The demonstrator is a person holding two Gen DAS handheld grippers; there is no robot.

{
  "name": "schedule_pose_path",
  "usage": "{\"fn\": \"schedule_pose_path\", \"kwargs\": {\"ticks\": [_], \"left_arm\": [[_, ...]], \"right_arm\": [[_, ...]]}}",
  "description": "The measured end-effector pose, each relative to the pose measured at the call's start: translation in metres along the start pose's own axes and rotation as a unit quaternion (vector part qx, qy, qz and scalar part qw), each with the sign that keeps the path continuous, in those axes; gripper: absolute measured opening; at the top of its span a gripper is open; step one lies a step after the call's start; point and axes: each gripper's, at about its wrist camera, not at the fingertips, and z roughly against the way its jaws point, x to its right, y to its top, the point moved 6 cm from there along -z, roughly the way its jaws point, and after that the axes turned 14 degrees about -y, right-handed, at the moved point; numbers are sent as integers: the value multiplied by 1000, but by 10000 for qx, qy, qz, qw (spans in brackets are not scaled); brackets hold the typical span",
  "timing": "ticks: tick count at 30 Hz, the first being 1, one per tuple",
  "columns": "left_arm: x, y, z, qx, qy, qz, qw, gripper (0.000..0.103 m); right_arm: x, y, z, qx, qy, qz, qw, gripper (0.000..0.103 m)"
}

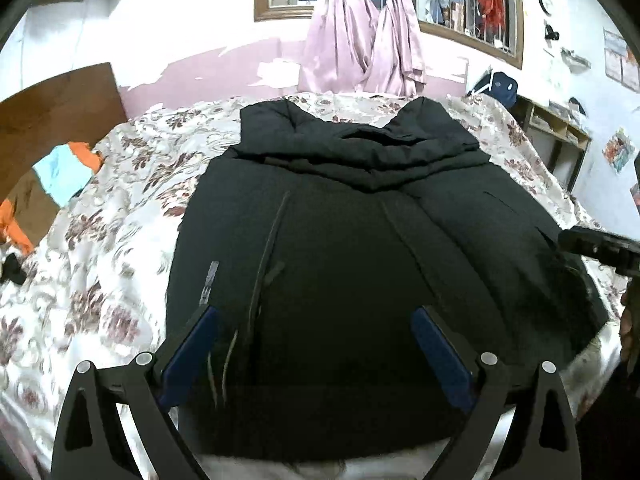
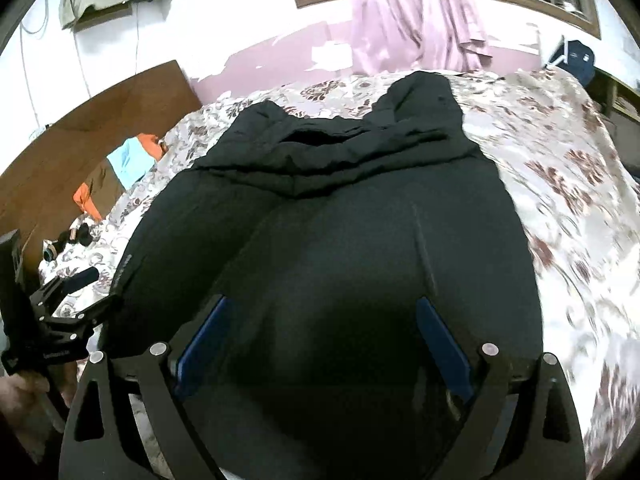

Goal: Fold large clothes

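Note:
A large black padded jacket (image 1: 360, 240) lies spread flat on the floral bedspread (image 1: 120, 216), its hood end toward the far wall. My left gripper (image 1: 316, 316) hovers over the jacket's near hem, blue pads wide apart and open, with nothing pinched between them. In the right wrist view the same jacket (image 2: 340, 220) fills the middle, and my right gripper (image 2: 322, 304) stands open above its near part, gripping nothing. The left gripper (image 2: 92, 294) also shows at the jacket's left edge there. The right tool's black body (image 1: 600, 246) juts in at the far right.
A wooden headboard (image 1: 52, 120) bounds the bed on the left, with orange and light blue clothes (image 1: 64, 172) against it. Small dark objects (image 2: 72, 238) lie on the bedspread near it. Pink curtains (image 1: 360, 40) hang past the far edge; a shelf unit (image 1: 560, 128) stands at the right.

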Motion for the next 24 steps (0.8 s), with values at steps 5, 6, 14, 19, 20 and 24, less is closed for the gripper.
{"fn": "schedule_pose_path", "kwargs": {"ticks": [5,6,14,19,20,24], "left_arm": [[14,-27,24,-10,-38,134,9999,98],[17,-33,26,-18,-46,163,9999,98],[35,-67,25,-256,101,-215,9994,98],[41,-76,4,-595,284,-540,9964,98],[43,-77,1,-604,347,-663,9954,98],[50,-88,-18,-797,704,-1466,9835,98]], "right_arm": [[-2,-29,25,-97,-48,155,9998,91],[-3,-35,30,-145,-40,205,9997,91],[-3,-64,61,-213,-94,271,9994,92],[-2,-70,73,-213,-103,354,9991,92],[1,-70,75,-211,-116,338,9991,92],[7,-69,84,-170,-123,256,9995,92]]}}
